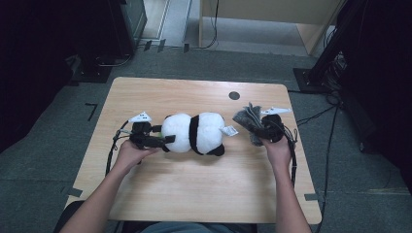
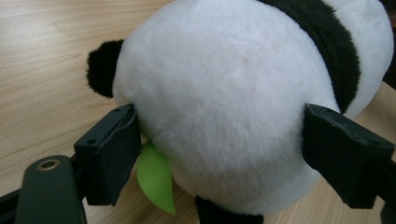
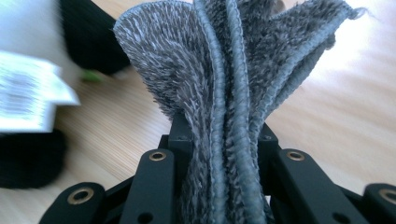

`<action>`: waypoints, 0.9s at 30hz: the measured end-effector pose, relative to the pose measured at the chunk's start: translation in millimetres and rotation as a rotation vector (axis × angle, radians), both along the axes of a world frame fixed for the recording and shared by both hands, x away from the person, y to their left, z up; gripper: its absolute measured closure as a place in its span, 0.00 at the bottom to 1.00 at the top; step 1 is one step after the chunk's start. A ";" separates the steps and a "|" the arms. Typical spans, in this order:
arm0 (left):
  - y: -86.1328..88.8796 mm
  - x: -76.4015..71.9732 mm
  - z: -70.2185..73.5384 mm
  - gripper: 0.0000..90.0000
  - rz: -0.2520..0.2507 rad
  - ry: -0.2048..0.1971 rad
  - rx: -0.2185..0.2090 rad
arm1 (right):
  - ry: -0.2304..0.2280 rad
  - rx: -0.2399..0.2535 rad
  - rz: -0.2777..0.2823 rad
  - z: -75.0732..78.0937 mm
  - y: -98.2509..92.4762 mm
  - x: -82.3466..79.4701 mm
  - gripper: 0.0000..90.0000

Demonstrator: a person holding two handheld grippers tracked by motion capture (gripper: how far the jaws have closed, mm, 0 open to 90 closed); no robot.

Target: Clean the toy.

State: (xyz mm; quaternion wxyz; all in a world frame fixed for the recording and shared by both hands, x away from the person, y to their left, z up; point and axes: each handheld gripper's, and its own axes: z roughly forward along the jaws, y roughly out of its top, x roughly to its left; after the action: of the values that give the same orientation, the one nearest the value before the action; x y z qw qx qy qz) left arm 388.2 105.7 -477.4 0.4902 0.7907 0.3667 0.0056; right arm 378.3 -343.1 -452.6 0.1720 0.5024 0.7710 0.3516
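A black-and-white panda plush (image 1: 194,132) lies on its side in the middle of the wooden table (image 1: 194,189). My left gripper (image 1: 164,141) clamps its round white end (image 2: 233,93), one jaw against each side. A green felt leaf (image 2: 156,179) pokes out beside the left jaw. A white label (image 1: 229,130) hangs off the panda's right end. Just right of it, my right gripper (image 1: 260,128) is shut on a bunched grey fuzzy cloth (image 1: 247,119). The cloth's folds (image 3: 233,70) fan out above the jaws of my right gripper (image 3: 219,135), lifted off the table.
A small black round cap (image 1: 234,95) sits in the tabletop near the far edge. Black cables (image 1: 293,155) trail from the right gripper over the table's right side. Dark equipment stands (image 1: 97,53) and a wooden cabinet (image 1: 311,24) are on the floor beyond.
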 end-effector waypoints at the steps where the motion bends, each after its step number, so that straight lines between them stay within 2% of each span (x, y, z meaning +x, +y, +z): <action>1: 0.3 -0.2 0.3 0.23 0.000 0.002 -0.002 | -0.011 0.000 0.011 4.6 3.6 -0.1 0.78; 5: -0.7 -2.2 1.8 0.33 0.014 -0.009 0.002 | -0.036 0.005 0.047 22.7 15.5 -1.5 0.78; 9: -2.4 -5.3 3.5 0.41 0.029 -0.014 0.010 | -0.061 0.039 0.081 44.2 26.4 1.0 0.77; 14: -2.9 -9.1 2.9 0.44 0.045 -0.025 0.012 | -0.055 0.009 0.153 66.4 52.7 11.9 0.76; 20: -3.3 -12.6 2.3 0.44 0.061 -0.035 0.009 | -0.044 -0.009 0.232 81.9 92.7 27.3 0.76; 27: -5.1 -17.8 5.8 0.45 0.071 -0.045 0.045 | -0.045 -0.002 0.305 92.3 135.5 43.8 0.75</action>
State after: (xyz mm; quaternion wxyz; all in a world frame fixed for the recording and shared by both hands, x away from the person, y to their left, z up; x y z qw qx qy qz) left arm 370.4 100.7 -471.6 0.4800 0.7875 0.3834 0.0489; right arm 422.2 -207.6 -360.3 0.1344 0.3711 0.8346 0.3842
